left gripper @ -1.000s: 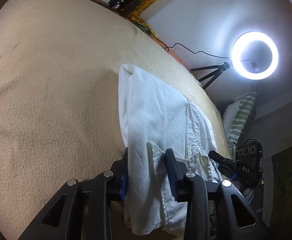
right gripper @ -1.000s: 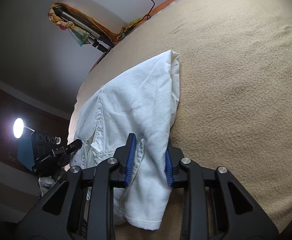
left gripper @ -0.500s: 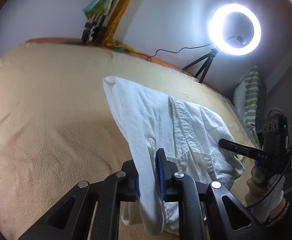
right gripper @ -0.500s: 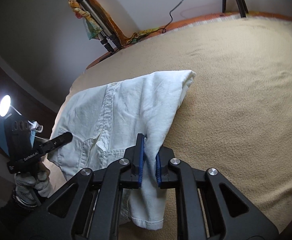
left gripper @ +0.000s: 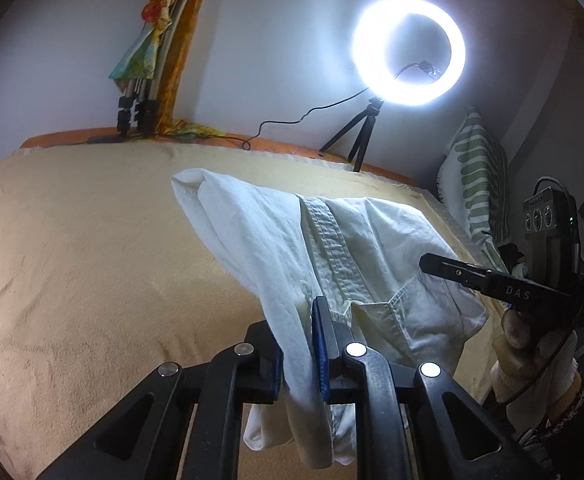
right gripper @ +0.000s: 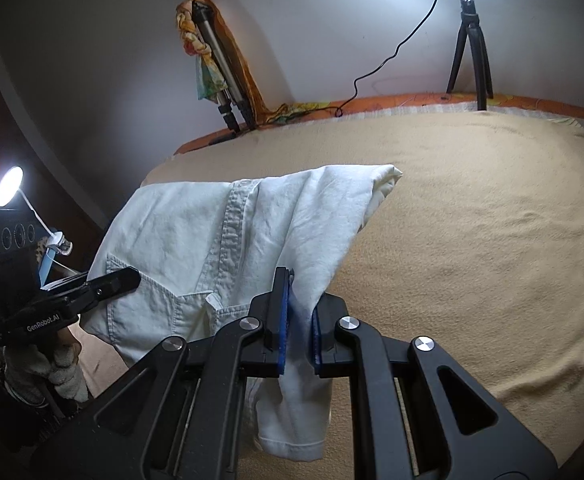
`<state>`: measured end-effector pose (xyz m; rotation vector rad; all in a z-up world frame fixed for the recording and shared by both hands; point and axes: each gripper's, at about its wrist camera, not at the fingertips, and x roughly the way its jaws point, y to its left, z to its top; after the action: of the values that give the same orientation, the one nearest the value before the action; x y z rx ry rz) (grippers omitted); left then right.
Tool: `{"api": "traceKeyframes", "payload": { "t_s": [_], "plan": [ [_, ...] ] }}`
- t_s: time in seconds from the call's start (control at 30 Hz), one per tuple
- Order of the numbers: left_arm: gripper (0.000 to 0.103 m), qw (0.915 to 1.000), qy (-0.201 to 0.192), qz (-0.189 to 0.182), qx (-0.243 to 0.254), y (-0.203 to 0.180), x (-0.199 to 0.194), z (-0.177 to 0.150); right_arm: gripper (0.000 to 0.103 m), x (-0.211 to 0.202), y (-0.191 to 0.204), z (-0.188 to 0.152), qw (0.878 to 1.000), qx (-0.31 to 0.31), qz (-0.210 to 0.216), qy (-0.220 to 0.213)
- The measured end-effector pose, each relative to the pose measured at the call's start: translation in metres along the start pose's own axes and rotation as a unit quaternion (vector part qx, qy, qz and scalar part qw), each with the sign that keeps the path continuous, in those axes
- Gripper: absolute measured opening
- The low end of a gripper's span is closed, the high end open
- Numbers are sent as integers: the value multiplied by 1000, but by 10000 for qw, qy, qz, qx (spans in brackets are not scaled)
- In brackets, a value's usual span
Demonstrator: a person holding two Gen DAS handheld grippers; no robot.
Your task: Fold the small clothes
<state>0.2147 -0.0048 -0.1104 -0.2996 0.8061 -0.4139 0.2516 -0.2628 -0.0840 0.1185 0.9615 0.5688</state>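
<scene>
The shirt [left gripper: 275,236] lies on the blanket [left gripper: 71,260], ring light [left gripper: 408,50] behind it.

A big bed [left gripper: 71,248] fills most of both views. A soft tan blanket [right gripper: 472,240] covers it, with small wrinkles. Along the far edge by the wall, an orange sheet [right gripper: 412,102] peeks out. A white shirt [left gripper: 251,216] lies partly on the blanket, with its far end resting there. A small black tripod [right gripper: 470,48] stands on the far edge. A striped pillow [left gripper: 476,176] leans at one end.
</scene>
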Motion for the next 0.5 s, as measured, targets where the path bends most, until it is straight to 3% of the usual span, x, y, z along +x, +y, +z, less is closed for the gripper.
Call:
{"api": "traceKeyframes", "payload": {
  "t_s": [0.3,0.5],
  "plan": [
    [10,9995,131,-292,55,-26,33,23,10,-21,-21,19,9994,-58,-255,-209],
    [10,9984,241,-480,151,-52,72,43,10,-31,-56,35,9983,-5,-476,-344]
  ]
}}
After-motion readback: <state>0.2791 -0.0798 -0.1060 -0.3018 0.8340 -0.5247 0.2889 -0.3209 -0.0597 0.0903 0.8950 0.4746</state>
